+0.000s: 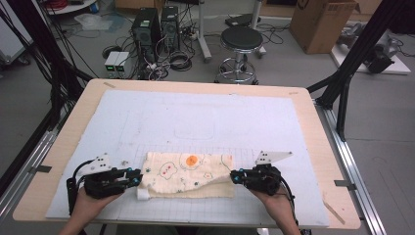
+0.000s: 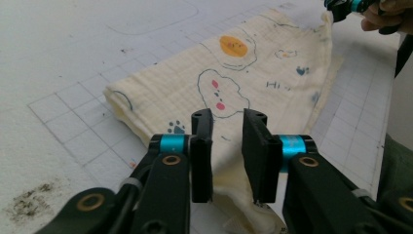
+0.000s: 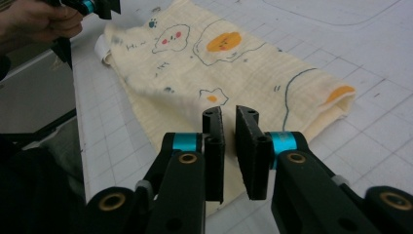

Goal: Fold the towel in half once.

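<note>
On the white mat [image 1: 147, 117], cloth [image 1: 188, 174] lies lengthwise left to right.

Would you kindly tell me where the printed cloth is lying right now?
In the high view, the folded cloth lies on the white gridded mat at the table's near edge, between the left gripper and the right gripper.

The cloth [image 1: 188, 174] lies on the mat [image 1: 195, 122], which lies on the table [image 1: 313, 112], and sits toward the mat's near edge. The left gripper [image 1: 137, 177] is just left of the cloth, at its left end. The right gripper [image 1: 234, 176] is at the cloth's right end. Behind the cloth, past the table's far edge, a stool [image 1: 241, 44] stands on the floor. Two computer towers [image 1: 156, 29] stand left of the stool, and a cardboard box [image 1: 320, 24] stands to its right.
</note>
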The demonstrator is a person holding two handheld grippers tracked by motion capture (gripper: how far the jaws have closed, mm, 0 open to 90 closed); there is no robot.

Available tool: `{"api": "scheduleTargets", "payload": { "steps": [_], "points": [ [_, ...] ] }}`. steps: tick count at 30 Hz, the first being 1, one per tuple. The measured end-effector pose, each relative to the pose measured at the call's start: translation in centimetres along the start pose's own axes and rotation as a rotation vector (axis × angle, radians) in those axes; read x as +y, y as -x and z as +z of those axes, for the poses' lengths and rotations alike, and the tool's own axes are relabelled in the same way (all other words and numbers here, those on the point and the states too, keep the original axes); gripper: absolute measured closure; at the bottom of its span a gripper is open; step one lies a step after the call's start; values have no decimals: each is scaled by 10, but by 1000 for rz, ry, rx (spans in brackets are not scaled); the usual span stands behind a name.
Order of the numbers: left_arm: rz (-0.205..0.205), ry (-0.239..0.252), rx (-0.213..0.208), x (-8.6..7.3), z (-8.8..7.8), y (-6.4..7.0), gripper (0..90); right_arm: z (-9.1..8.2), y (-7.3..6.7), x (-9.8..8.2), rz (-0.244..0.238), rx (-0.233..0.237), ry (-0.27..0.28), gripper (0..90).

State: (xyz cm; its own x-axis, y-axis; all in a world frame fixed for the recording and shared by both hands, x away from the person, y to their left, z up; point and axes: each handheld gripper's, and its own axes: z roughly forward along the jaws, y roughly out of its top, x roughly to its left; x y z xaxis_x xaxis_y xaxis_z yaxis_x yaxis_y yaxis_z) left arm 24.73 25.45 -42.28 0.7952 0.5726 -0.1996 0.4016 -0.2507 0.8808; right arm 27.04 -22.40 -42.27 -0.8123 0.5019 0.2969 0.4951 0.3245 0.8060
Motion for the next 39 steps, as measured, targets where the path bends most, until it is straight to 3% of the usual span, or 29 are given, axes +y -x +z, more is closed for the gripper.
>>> {"api": "scheduleTargets", "payload": {
  "steps": [5,12,13,16,23,24,30,39],
  "points": [
    [5,-2,-12,3,3,2,675,-2,-3,0,4,11,8,739],
    [48,-100,-51,-3,13,8,697,8,-10,-7,-27,45,-72,679],
    [51,-108,-56,-4,14,9,697,12,-12,-8,-57,55,-92,668],
    [51,-136,-69,-8,15,10,695,15,-15,-11,-71,57,-123,655],
    [67,-200,-51,-14,19,7,714,17,-15,-15,-84,52,-157,667],
    [64,-205,-49,-14,19,7,748,17,-14,-17,-83,51,-163,706],
    [78,-211,-40,-15,20,9,824,17,-14,-17,-88,47,-172,817],
    [52,-138,-41,-11,10,7,835,12,-19,-12,-107,51,-140,849]
  ]
}}
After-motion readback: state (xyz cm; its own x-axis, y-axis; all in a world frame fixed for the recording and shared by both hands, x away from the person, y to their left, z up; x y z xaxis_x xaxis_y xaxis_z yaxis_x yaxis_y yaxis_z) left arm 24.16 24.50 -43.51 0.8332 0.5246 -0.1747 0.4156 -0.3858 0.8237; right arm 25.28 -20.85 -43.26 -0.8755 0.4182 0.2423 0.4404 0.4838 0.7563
